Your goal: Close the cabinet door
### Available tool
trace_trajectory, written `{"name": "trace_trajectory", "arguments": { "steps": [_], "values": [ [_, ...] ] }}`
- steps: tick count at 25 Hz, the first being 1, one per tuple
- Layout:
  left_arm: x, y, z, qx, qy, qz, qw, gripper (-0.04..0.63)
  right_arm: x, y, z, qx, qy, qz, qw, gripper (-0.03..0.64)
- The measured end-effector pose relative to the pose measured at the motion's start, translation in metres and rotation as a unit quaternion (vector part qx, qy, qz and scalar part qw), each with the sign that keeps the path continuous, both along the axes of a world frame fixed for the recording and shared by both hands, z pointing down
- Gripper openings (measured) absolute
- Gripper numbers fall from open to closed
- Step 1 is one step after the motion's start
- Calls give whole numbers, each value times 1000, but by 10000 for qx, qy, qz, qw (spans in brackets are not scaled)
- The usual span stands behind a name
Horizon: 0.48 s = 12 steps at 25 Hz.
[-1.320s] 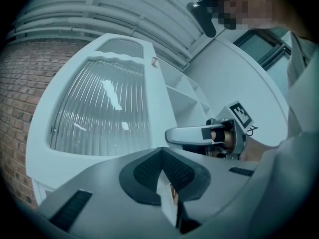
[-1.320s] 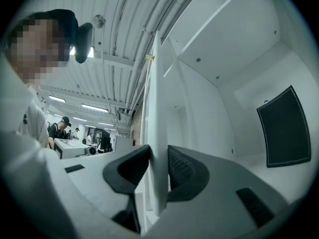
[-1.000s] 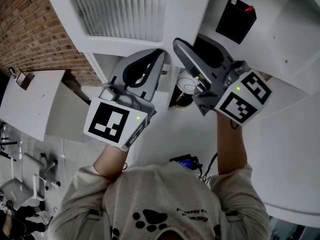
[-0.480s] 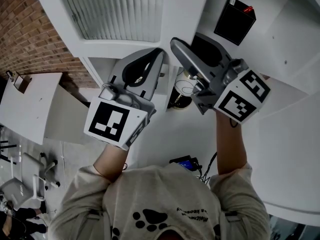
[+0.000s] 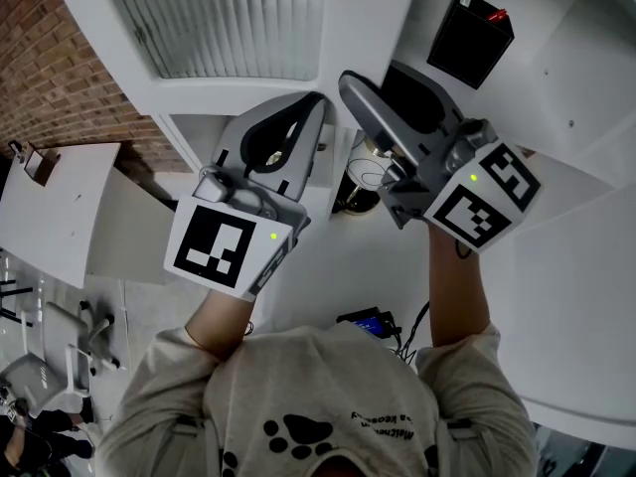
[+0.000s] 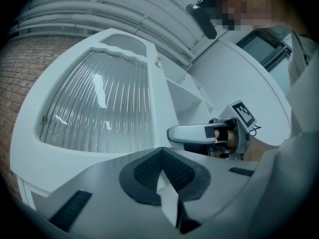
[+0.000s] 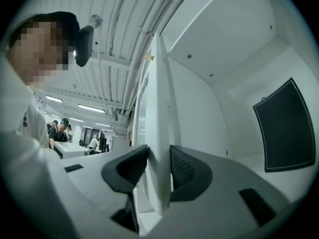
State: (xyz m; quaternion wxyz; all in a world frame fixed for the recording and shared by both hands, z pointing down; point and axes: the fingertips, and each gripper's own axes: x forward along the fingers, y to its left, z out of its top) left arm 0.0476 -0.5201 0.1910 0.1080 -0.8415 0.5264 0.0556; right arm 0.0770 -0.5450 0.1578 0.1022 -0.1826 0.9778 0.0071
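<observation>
Since the earlier frame, the left gripper point(image 5: 316, 107) has shifted slightly left in the head view. The pane point(image 5: 229, 18) of the door point(image 5: 199, 95) now spreads a little further left. The right gripper point(image 5: 373, 82) has kept its place, and its jaws have just been opening around the door's edge.

Nearest is a grey shirt point(image 5: 298, 415) with a paw print, and two forearms reach forward from it.

Left gripper: jaws together, with the ribbed dark pads meeting at a seam and nothing visible between them. It sits close before the door's lower rail, facing the pane. Contact cannot be told.

Right gripper: the door's free edge stands upright between the jaws. A ribbed pad lies against each white face, and no gap is visible.

Between and below the grippers sits a round white-topped vessel point(image 5: 370, 172); its kind cannot be told.

Door: open, swung clear of the cabinet point(image 5: 556, 87) and seen edge-on in the right gripper view. Its frame is smooth and white with an arched top. The pane is ribbed, translucent glass.

Cabinet: smooth white panels. A flat black pouch point(image 5: 469, 36) with a stitched border lies against the inner wall. Blue-tipped and red items poke from its top.

Farthest, at left, are a white table point(image 5: 50, 207) and a brick wall point(image 5: 50, 58).
</observation>
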Motion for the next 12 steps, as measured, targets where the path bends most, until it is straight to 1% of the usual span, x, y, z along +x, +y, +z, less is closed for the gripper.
{"name": "trace_trajectory", "arguments": {
  "steps": [7, 12],
  "values": [
    [1, 0, -1, -25, -21, 40, 10000, 8, 3, 1, 0, 40, -34, 415, 9991, 138],
    [3, 2, -3, 28, -53, 46, 10000, 8, 6, 3, -2, 86, -126, 923, 9956, 155]
  ]
}}
